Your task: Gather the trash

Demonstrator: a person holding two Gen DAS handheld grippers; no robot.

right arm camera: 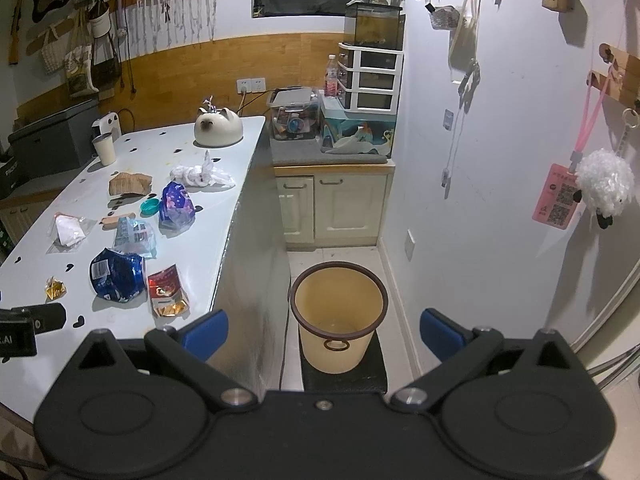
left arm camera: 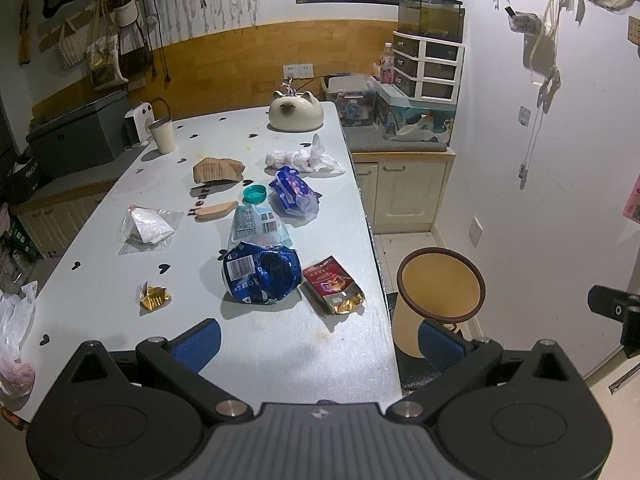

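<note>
Both grippers are just hanging in the air with nothing in them. The left gripper (left arm camera: pixel 318 340) sits over the near edge of the table (left arm camera: pixel 280 352), jaws spread wide. The right gripper (right arm camera: pixel 324 334) hangs off the table's right edge, above the floor, jaws equally wide, with the yellow trash bin (right arm camera: pixel 339 344) right between its blue fingers (right arm camera: pixel 206 330) in its own view. The bin stands on the floor on a dark mat, just beside the table's right edge near the front corner.

The trash is all on the tabletop. Closest to the near edge there's a small gold wrapper (left arm camera: pixel 154 297) on the left, a crumpled blue snack bag (left arm camera: pixel 262 276) in the middle, and a red packet (left arm camera: pixel 333 284) torn open, close to the right edge. Behind those is a clear printed wrapper (left arm camera: pixel 256 226), touching the blue bag, and a clear bag with white stuff (left arm camera: pixel 148 226) off to the left. Further back are a teal cap (left arm camera: pixel 254 193), a purple pouch (left arm camera: pixel 294 192), and a brown crumpled paper (left arm camera: pixel 218 170). Then a wad of white plastic (left arm camera: pixel 306 159) by the right edge.

At the far end, a cat-shaped ceramic thing (left arm camera: pixel 295 114) sits near the right corner and a cup (left arm camera: pixel 163 135) stands toward the left edge.
</note>
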